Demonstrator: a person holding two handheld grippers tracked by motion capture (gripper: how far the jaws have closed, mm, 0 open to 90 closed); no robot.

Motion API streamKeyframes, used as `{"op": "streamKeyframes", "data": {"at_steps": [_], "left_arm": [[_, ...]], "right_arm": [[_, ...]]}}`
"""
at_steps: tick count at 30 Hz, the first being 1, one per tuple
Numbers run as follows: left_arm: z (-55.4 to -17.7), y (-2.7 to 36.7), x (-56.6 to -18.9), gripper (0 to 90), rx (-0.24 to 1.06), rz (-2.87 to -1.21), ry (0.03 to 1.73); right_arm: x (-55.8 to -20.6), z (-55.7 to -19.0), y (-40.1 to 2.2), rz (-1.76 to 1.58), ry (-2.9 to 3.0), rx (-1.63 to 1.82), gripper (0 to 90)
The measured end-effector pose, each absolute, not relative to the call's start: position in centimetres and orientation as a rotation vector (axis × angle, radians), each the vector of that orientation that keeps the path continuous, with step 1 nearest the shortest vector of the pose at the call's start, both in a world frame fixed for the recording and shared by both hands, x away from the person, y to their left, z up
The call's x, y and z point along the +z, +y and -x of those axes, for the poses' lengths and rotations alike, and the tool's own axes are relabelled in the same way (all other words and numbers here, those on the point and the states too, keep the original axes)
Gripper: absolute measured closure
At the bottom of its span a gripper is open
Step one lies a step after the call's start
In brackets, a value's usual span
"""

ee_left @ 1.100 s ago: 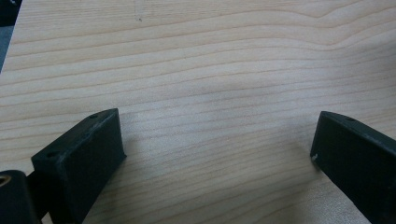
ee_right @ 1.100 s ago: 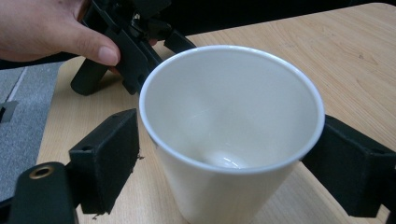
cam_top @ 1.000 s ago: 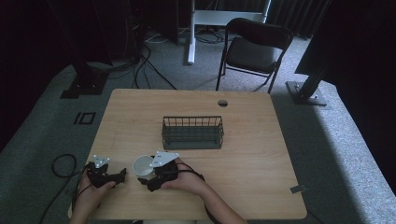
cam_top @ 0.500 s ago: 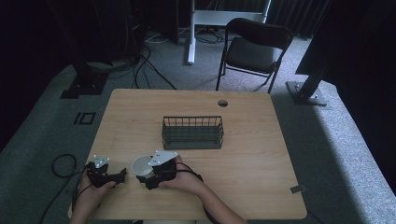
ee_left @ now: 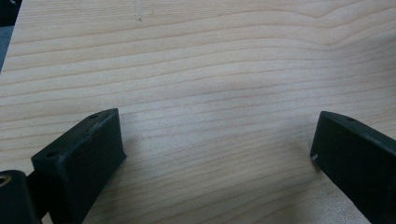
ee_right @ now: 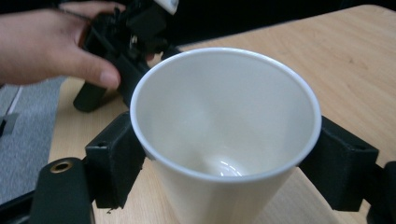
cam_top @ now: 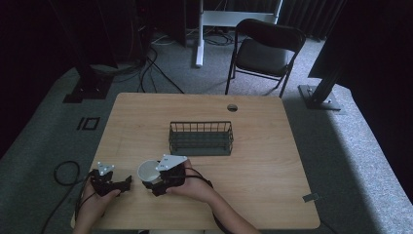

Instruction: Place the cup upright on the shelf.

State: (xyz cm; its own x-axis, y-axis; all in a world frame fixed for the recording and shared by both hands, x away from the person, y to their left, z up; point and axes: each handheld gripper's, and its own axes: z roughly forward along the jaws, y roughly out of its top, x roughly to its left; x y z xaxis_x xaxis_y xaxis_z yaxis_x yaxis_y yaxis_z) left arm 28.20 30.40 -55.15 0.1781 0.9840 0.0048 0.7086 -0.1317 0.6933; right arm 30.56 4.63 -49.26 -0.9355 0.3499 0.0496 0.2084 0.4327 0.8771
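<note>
High view: a person is sitting at the near edge of a wooden table (cam_top: pixel 272 146), forearms coming in from below, a gripper in each hand.
Right gripper (cam_top: pixel 155 181): it is pinching a white paper cup (cam_top: pixel 147 171) near the front left of the table, with the person's right hand (cam_top: pixel 187 184) wrapping the gripper body behind it.
Cup up close: in the right gripper view the white paper cup (ee_right: pixel 224 135) is standing upright with its mouth open to the camera, and the two black jaws are pressing against its opposite sides, just under the rim. The inside is looking empty.
Left gripper (cam_top: pixel 127 182): it is lying low at the front left corner, just beside the cup and apart from it, held by the left hand (cam_top: pixel 95 197).
Left jaws: in the left gripper view they are standing spread wide over bare wood grain, nothing between them.
Wire basket (cam_top: pixel 200 138): it is sitting mid-table, beyond the cup and well apart from both grippers.
Surroundings: a black folding chair (cam_top: pixel 265 51) is standing on the grey carpet past the far edge of the table.
</note>
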Motion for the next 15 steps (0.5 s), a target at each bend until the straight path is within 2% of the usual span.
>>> {"op": "streamKeyframes", "data": {"at_steps": [15], "left_arm": [[-28.2, 30.4, -55.1, 2.8, 0.644, -1.91, 1.588]], "right_arm": [[-45.9, -30.9, 3.6, -0.498, 2.481, 1.593, 19.8]]}}
